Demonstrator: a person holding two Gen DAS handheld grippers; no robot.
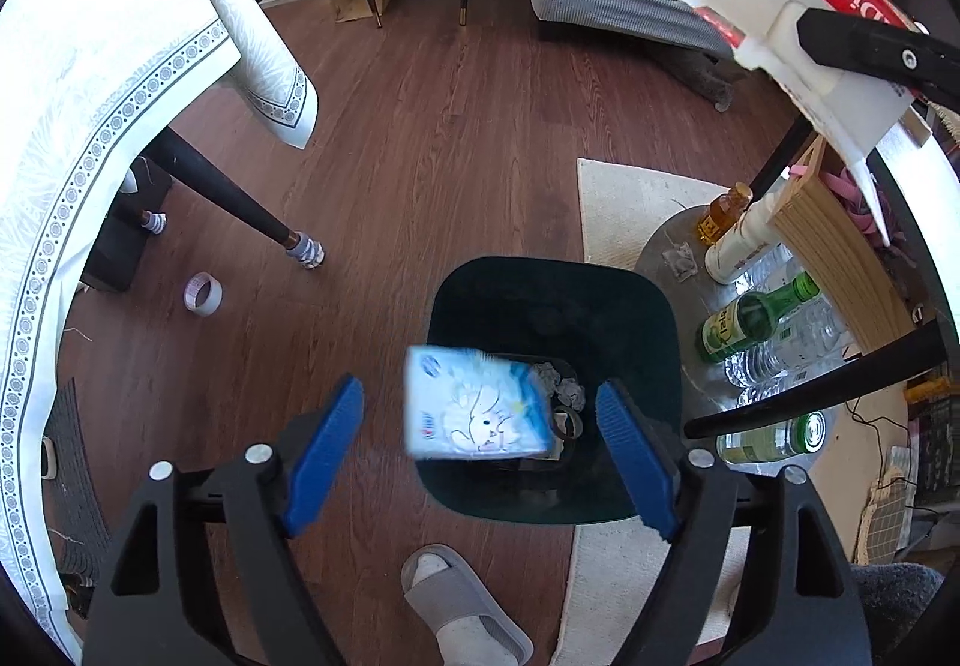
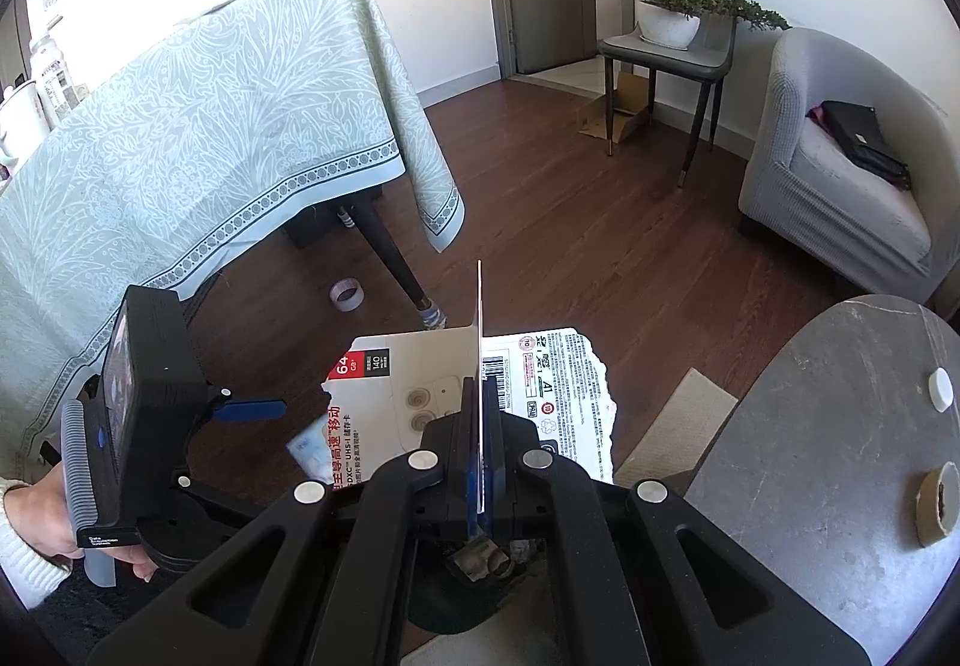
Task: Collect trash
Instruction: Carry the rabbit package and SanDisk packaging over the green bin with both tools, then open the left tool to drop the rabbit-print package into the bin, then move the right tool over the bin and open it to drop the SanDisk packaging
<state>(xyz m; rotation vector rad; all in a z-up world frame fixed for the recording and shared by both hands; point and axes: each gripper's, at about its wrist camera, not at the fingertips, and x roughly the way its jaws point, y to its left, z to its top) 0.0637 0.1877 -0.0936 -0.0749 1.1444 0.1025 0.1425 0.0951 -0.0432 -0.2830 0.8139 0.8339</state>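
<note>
On the far left of the left wrist view hangs a pale tablecloth (image 1: 90, 138) with a dotted border. A dark table leg (image 1: 240, 198) with a striped sock on its foot stands on the brown wood floor (image 1: 432, 138). Near it lies a roll of tape (image 1: 203, 294).

In the middle, the left gripper (image 1: 480, 453) points down, and its blue jaws stand wide apart. Between them, touching neither one, is a small blue and white tissue pack (image 1: 477, 407). It looks blurry. It is over the near left part of the dark bin (image 1: 648, 318). Crumpled paper (image 1: 567, 390) lies inside the bin. A foot in a grey slipper (image 1: 462, 606) is near the bottom edge.

To the right of the bin, bottles stand together, one of them green (image 1: 756, 321). High on the right, the torn red and white card package (image 1: 798, 24) shows from the side, pinched in black fingers.

The right wrist view shows things this one does not. The right gripper (image 2: 482, 426) has its jaws squeezed tight on the card package (image 2: 432, 396), which stands on edge between them. On the left, a hand (image 2: 42, 516) holds the left gripper from behind. Only a corner of the tissue pack (image 2: 309, 447) peeks out, and the bin is mostly hidden under the gripper. To the right is a round grey table (image 2: 840, 414), and far off a grey armchair (image 2: 834, 138).
</note>
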